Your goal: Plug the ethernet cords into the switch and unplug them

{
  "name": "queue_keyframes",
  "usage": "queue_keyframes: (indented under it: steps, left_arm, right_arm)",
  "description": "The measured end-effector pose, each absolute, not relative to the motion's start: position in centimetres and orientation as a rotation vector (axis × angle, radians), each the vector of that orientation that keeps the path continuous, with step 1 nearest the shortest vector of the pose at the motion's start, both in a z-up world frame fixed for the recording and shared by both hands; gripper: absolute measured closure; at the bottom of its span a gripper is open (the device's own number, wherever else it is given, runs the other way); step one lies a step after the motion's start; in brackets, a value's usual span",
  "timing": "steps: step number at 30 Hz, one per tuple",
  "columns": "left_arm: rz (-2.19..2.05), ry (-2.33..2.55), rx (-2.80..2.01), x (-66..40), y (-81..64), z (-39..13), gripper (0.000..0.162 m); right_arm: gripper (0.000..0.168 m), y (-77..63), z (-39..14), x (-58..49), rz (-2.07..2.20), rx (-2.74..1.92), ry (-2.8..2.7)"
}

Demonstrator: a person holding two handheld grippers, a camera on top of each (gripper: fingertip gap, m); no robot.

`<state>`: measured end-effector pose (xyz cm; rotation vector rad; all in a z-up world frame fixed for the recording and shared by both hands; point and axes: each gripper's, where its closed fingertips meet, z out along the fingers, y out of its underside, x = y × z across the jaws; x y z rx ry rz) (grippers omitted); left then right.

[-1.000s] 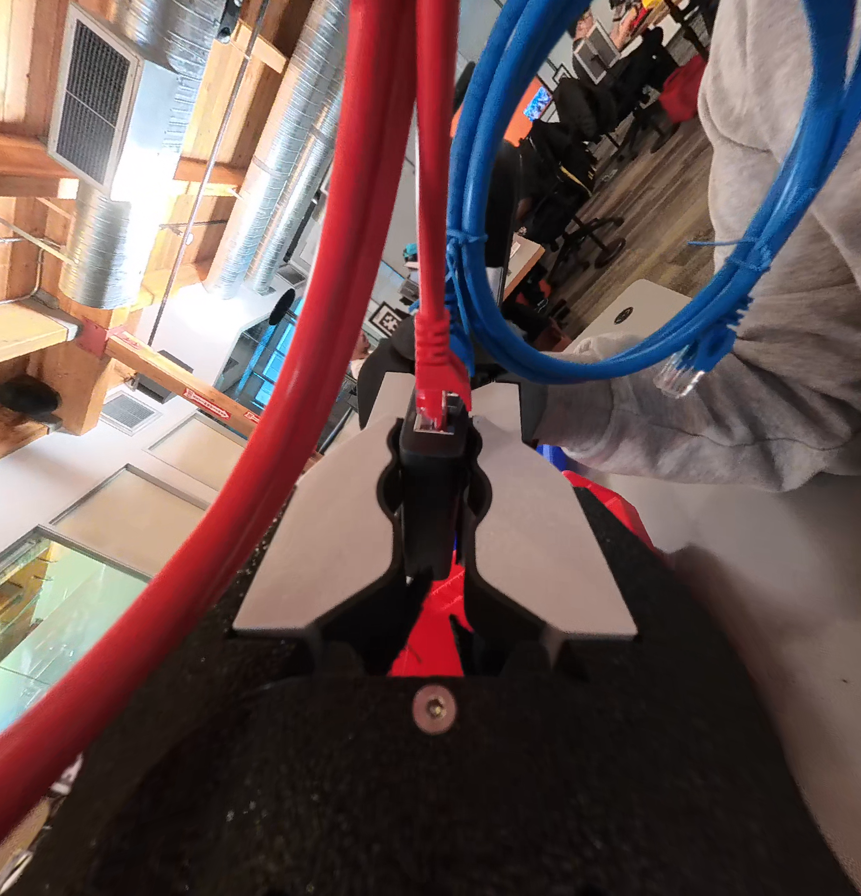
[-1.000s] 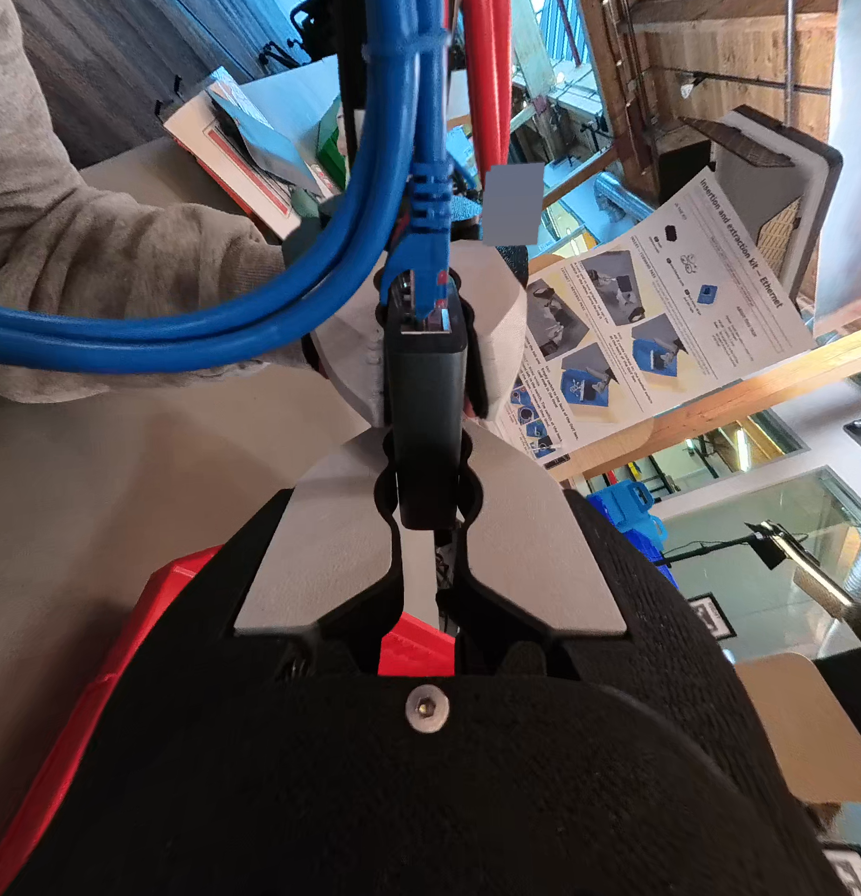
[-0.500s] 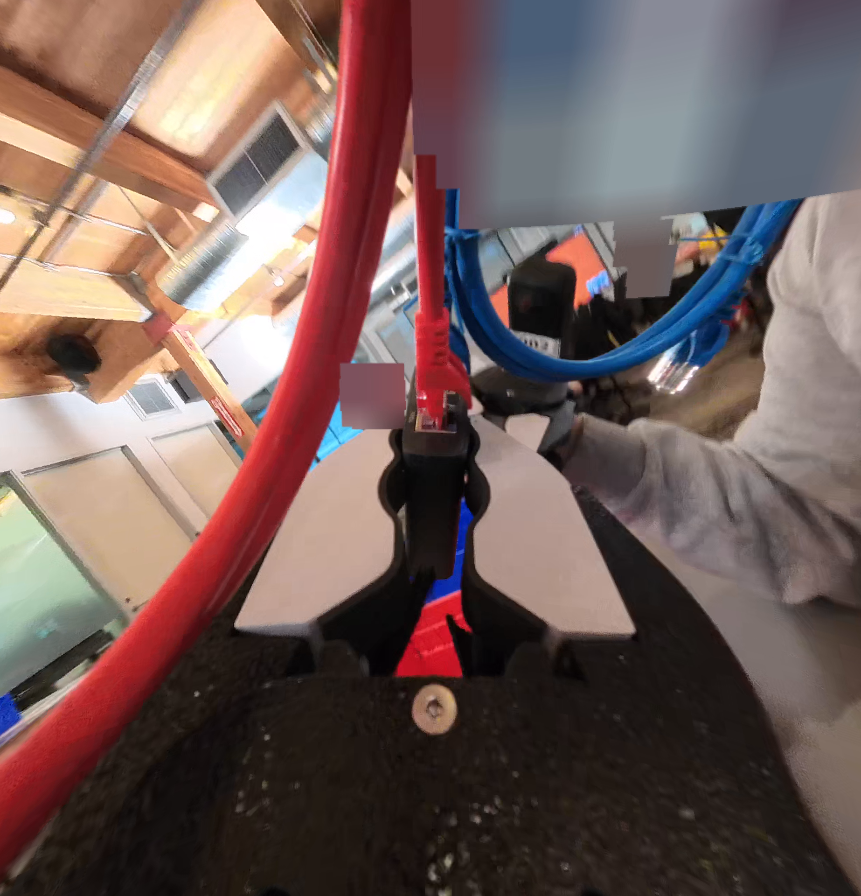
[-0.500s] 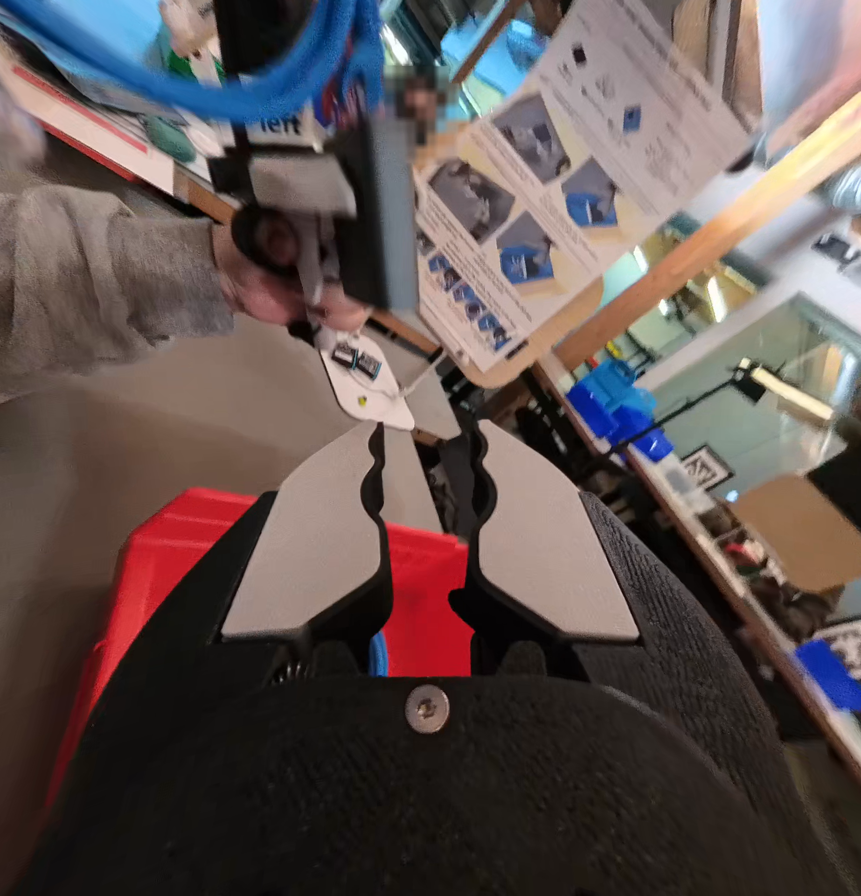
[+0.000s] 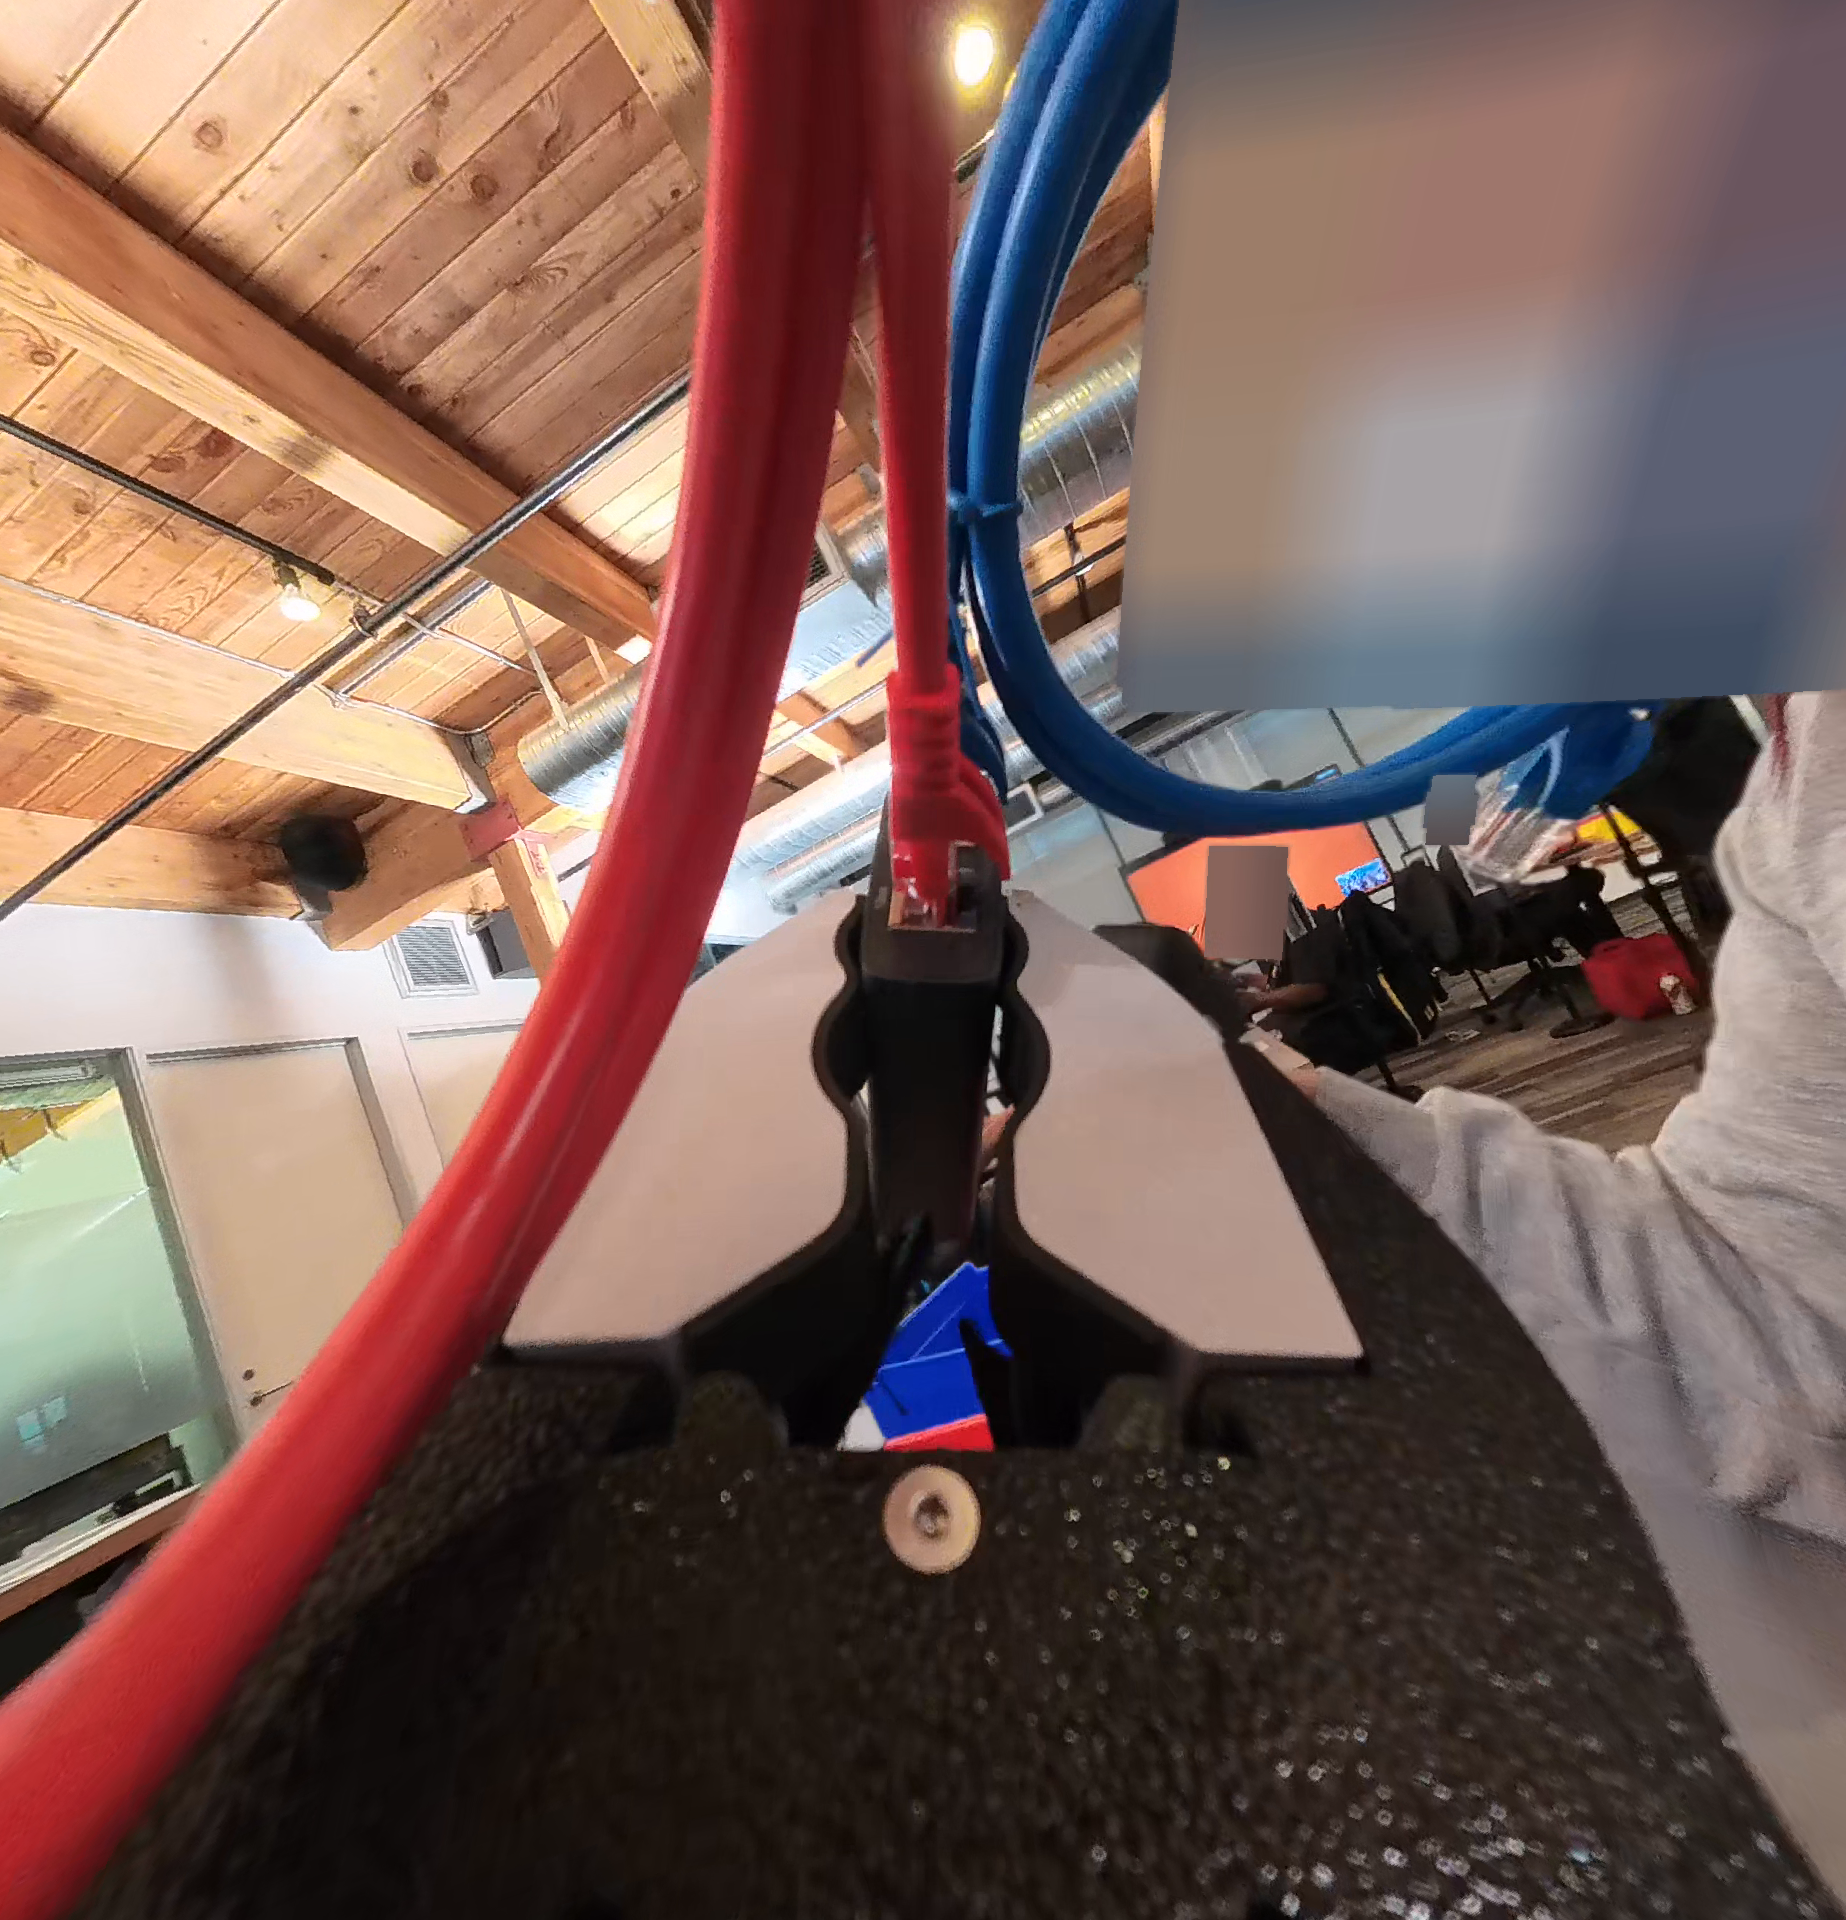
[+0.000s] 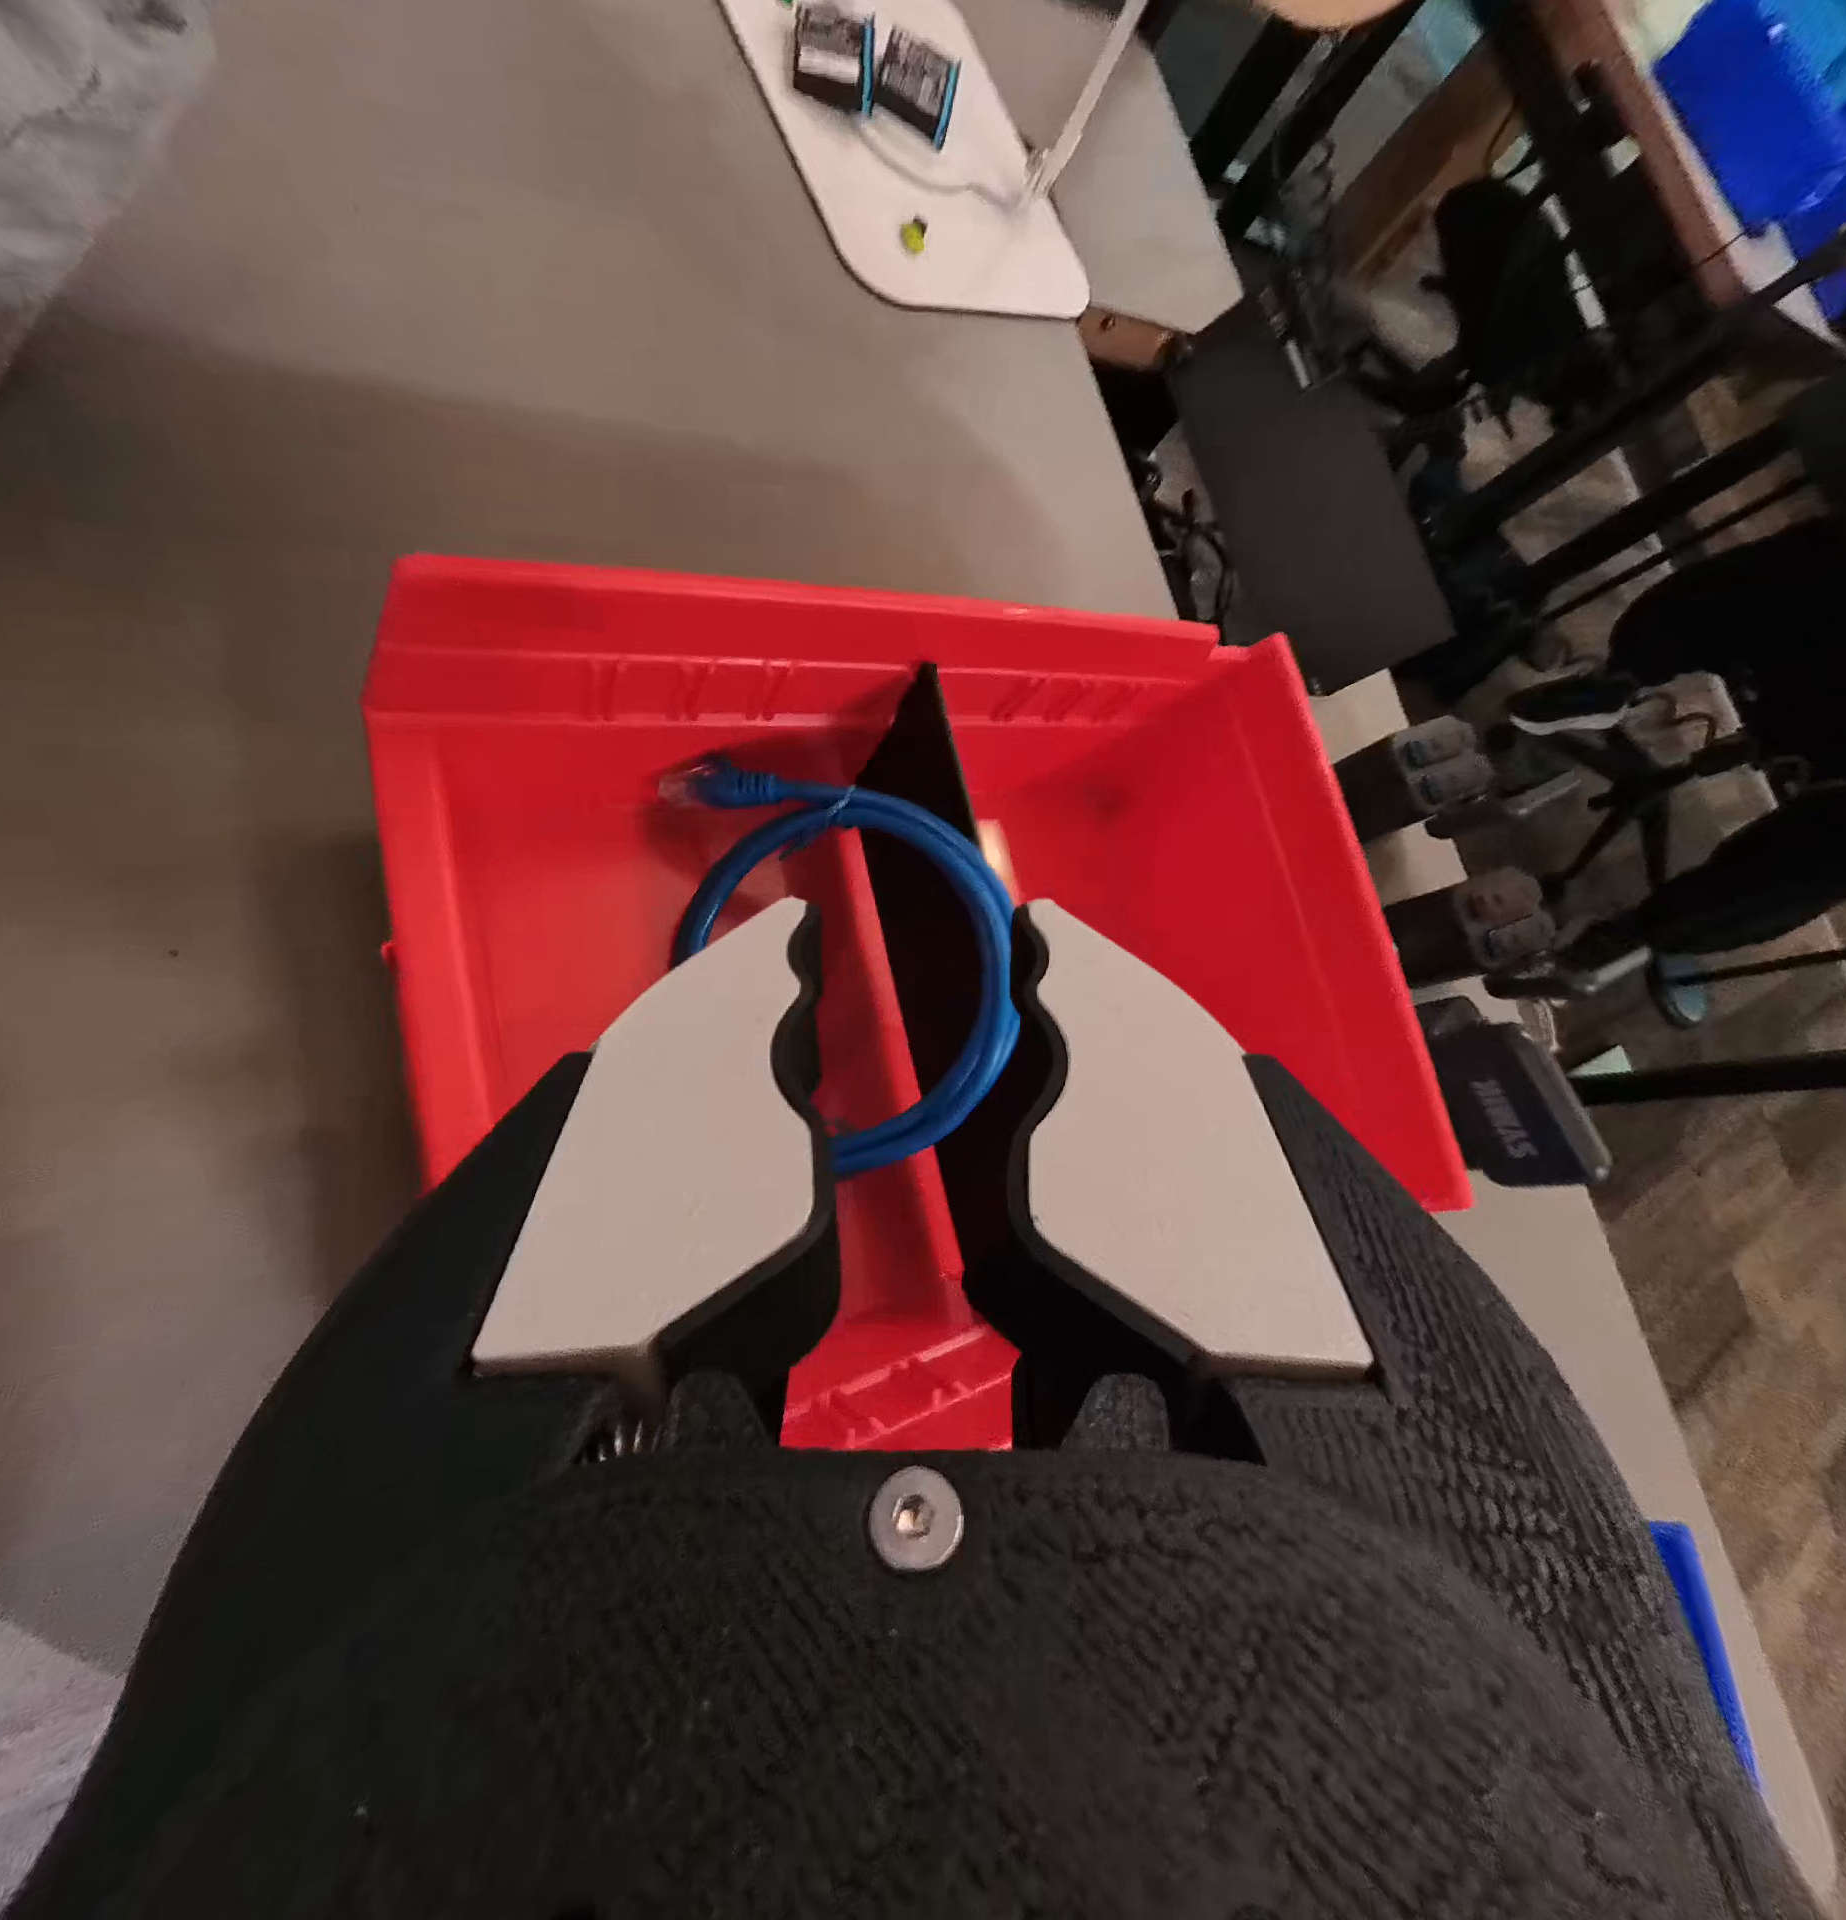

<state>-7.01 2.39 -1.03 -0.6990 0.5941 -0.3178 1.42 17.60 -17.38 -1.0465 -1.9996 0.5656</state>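
The left gripper (image 5: 934, 935) is clamped on a black coupler block (image 5: 931, 1049), which stands upright between its jaws and reaches past their tips. A red network cable (image 5: 690, 727) has its red plug (image 5: 934, 831) seated in the socket at the block's far end, just beyond the jaw tips; the cable's loop hangs to the left of the jaws. A bundle of blue network cables (image 5: 1012, 436) hangs just right of the plug, one clear-tipped end dangling farther right near a grey sleeve (image 5: 1521, 1195).

The right gripper (image 6: 914, 935) has its jaws spread and holds nothing. Below and between them sits a red bin (image 6: 1314, 883) on the grey table (image 6: 379, 364), split by a black divider (image 6: 919, 831). A coiled blue cable (image 6: 960, 935) lies across that divider, partly behind the left finger, apart from both jaws.
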Motion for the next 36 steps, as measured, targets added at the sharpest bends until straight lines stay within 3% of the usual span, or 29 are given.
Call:
queue_keyframes:
  steps: [1, 21, 31, 36]
  left_arm:
    - [-0.305, 0.592, -0.707, -7.2, 2.4, -1.1, 0.142]
    - [-0.308, 0.519, -0.626, -10.3, -0.3, -0.4, 0.143]
    - [-0.332, 0.534, -0.627, -10.1, -0.3, -0.6, 0.144]
    - [-0.328, 0.559, -0.657, -9.3, 0.4, -0.8, 0.144]
  right_arm:
    - [0.135, 17.4, -17.8, 1.6, 0.538, -1.039, -2.019]
    - [0.126, 14.3, -27.4, -4.6, -0.241, -0.137, -2.498]
    - [0.130, 15.3, -29.3, -5.3, -0.397, -0.093, -2.533]
    - [0.131, 16.1, -29.6, -4.3, -0.415, -0.328, -2.645]
